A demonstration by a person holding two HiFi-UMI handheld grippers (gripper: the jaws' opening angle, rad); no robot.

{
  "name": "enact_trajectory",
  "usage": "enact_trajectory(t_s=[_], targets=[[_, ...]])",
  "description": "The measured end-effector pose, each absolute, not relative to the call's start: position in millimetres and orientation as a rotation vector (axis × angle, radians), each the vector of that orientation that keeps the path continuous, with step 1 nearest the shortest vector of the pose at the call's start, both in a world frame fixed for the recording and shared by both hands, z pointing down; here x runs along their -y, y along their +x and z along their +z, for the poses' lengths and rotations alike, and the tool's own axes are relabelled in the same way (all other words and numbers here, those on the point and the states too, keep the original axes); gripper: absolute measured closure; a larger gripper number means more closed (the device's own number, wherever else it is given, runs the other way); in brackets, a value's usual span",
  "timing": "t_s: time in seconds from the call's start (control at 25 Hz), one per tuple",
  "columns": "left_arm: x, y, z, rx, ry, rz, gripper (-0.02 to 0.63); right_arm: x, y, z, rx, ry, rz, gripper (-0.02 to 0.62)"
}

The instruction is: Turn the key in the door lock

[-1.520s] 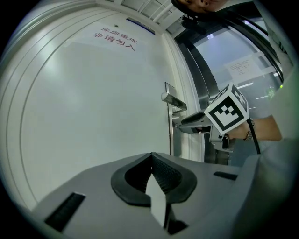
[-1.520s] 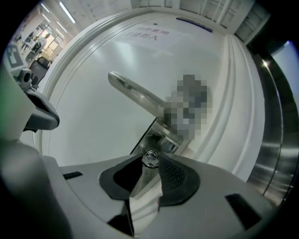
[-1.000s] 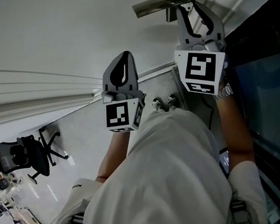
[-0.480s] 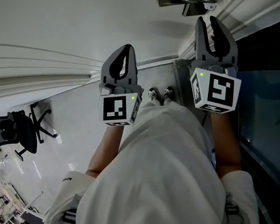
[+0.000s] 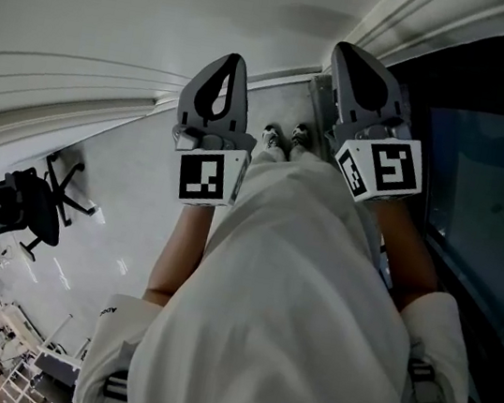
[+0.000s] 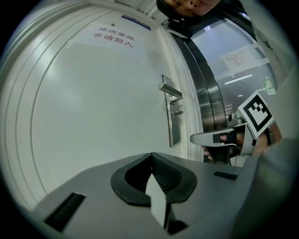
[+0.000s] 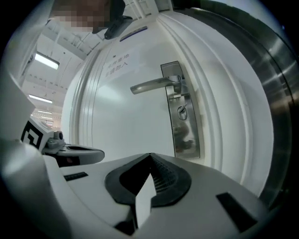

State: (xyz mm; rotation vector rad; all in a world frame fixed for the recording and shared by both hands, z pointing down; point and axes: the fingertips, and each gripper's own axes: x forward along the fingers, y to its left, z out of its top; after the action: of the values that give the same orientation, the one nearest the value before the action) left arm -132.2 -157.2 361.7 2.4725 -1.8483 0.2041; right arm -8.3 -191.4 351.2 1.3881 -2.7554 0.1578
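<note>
**Both grippers closed and empty, short of the door lock**

A white door [image 7: 117,121] fills most of what I face. In the head view a black chair [image 5: 13,210] stands on the floor at 8 o'clock, well away from me.

In that same view, my left gripper [image 5: 227,69] and right gripper [image 5: 361,66] point side by side toward 12 o'clock. The right one is nearer the door's edge. Neither touches the door.

My left jaws are pressed together with nothing between them. My right jaws have just been closing and meet tip to tip, also on nothing.

In the right gripper view, a steel lock plate [image 7: 183,116] stands upright at 1 o'clock from my jaw tips, well apart from them. The handle [image 7: 154,85] runs level from the top of the plate toward 9 o'clock.

The key [image 6: 176,112] sticks out of the lock just below the handle. In the left gripper view it lies at 1 o'clock from my left jaw tips, with my right gripper at 3 o'clock.
</note>
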Motion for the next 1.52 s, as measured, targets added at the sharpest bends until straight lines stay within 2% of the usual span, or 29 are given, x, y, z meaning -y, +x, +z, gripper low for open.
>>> enact_trajectory(t_s=[0.32,0.68,1.52], targets=[[152.2,-112.9,372.0,1.786,2.519,0.228,0.597,162.2,-14.1,373.6,2.849,1.108,0.311,0.591],[151.8,-87.0,384.7,1.690,2.556,0.254,0.597,144.6,-23.0,367.7,2.850,0.957,0.154,0.591],[144.8,-81.8,396.8,1.673,2.490,0.220,0.597,137.4,8.0,386.6,2.733,1.143,0.213,0.591]])
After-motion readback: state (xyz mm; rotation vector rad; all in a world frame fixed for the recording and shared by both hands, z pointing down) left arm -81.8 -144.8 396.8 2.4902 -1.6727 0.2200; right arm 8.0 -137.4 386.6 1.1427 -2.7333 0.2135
